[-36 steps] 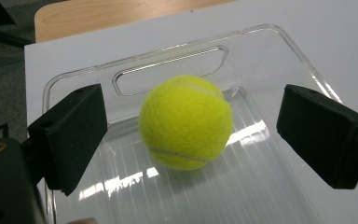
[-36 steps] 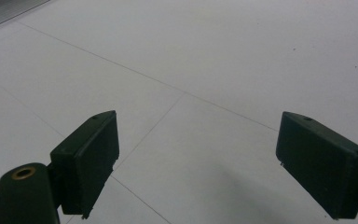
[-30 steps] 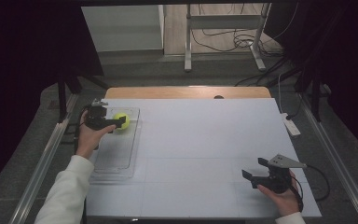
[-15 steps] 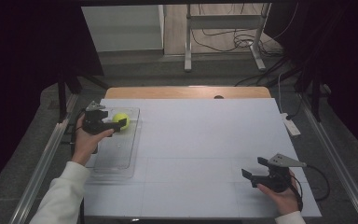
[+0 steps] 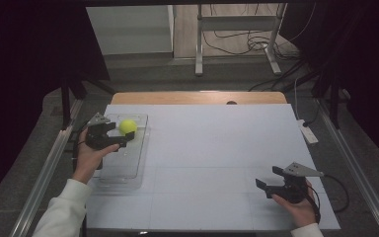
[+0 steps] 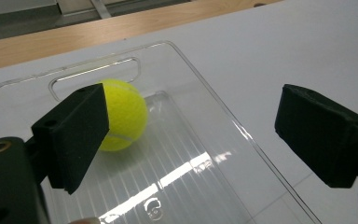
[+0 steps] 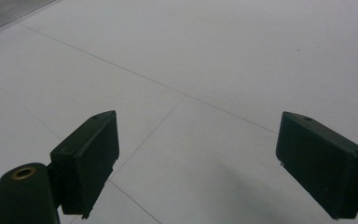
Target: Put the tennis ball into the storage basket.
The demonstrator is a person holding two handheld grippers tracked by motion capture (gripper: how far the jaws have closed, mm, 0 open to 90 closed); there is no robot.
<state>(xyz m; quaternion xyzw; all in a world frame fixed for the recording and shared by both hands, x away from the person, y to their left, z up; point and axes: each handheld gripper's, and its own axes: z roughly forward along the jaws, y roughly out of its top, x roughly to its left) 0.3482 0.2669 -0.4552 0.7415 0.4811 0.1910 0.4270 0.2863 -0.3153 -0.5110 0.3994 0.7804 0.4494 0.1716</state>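
**One ball, one tray, two claws standing wide**

There is one yellow tennis ball, one clear plastic tray, and two claws. The ball lies inside the tray at its far end, near the slot handle, on the left part of the white worktop. The left claw hovers over the tray with its jaws spread wide and holding nothing; in the left gripper view the ball sits just behind the left-hand jaw, apart from the other jaw. The right claw is well apart from the tray, near the right front corner of the worktop, jaws also spread wide over bare surface, as the right gripper view confirms.

A second ago the left claw was closed around the ball at the tray's far end. Half a second ago it was already releasing. Now the jaws are clear of the ball, and the hand has drawn back slightly toward the person. The ball has stayed in the tray. The right claw has not shifted.

In the left gripper view part of the ball is hidden by the near jaw, and the tray is cut off at the bottom edge. The tray's clear walls are hard to trace from the high view.
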